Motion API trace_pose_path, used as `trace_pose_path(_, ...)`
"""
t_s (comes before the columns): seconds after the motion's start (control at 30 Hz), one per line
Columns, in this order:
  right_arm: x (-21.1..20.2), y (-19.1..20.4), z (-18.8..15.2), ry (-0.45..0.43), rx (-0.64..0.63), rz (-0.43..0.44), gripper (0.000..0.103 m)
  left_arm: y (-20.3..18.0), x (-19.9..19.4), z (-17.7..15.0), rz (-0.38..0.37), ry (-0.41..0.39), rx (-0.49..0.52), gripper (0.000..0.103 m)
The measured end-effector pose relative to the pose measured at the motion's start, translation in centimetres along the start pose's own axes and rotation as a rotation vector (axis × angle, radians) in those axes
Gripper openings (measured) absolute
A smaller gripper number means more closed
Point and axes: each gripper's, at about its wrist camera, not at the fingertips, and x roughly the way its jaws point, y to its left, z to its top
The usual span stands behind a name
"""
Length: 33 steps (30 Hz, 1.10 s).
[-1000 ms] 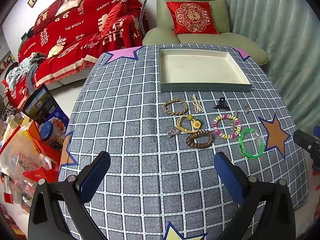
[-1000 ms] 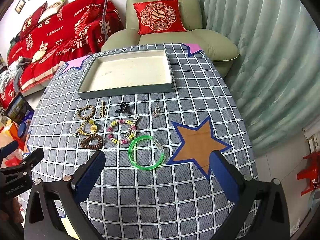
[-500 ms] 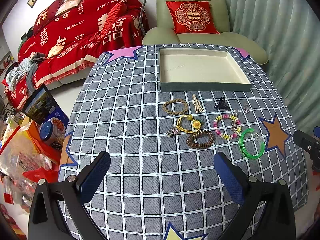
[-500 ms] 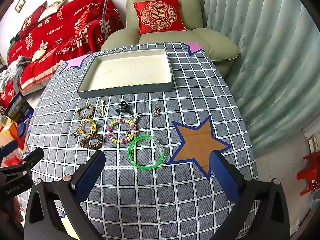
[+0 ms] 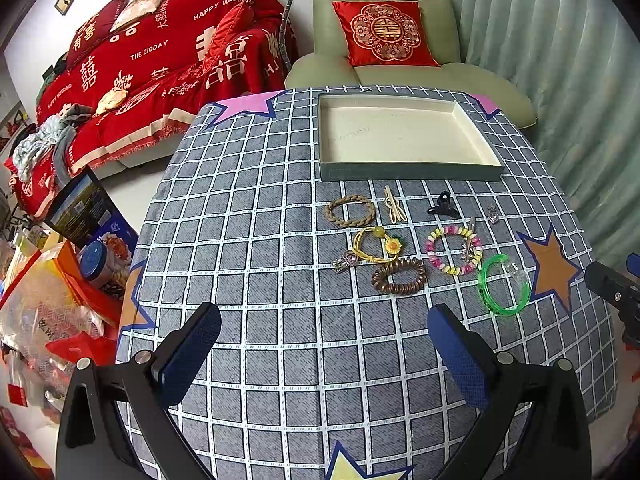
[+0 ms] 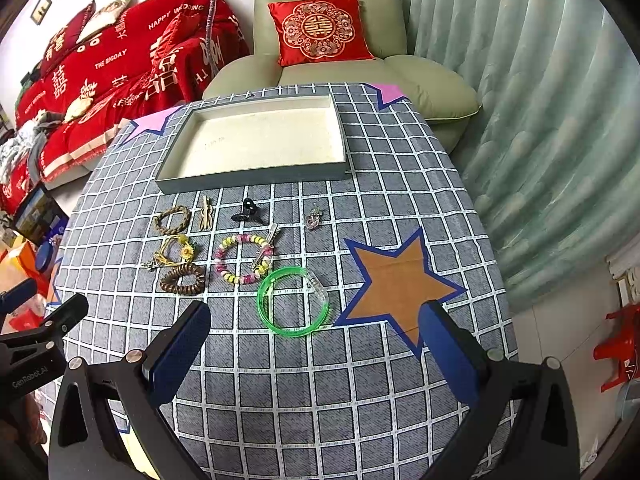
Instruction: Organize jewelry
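Note:
An empty shallow grey tray with a cream floor sits at the far side of the table. In front of it lie a braided rope bracelet, a cream hair clip, a black claw clip, a small charm, a yellow flower band, a brown coil hair tie, a beaded bracelet and a green bangle. My left gripper and right gripper are open and empty, hovering over the near table.
The table has a grey grid cloth with star patches, one orange star at the right. A green armchair stands behind, a red sofa to the left, boxes and bags on the floor left.

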Motion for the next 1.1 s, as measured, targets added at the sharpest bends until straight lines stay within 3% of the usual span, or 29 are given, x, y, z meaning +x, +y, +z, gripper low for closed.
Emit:
trace_pose_path(0.6, 0.5, -0.7, 0.0, 0.027, 0.014, 0.001, 0.103, -0.2, 0.6, -0.7, -0.002, 0.025, 0.002, 0.103)
trace_pose_path(0.9, 4.0, -1.8, 0.3, 0.145, 0.036, 0.016, 0.103, 0.8, 3.9, 0.4, -0.048, 0.154, -0.095, 0.103)
trace_pose_path(1.1, 7.4, -2.4, 0.8, 0.231, 0.018, -0.001, 0.103, 0.3, 8.1, 1.1, -0.074, 0.263, -0.145, 0.103)
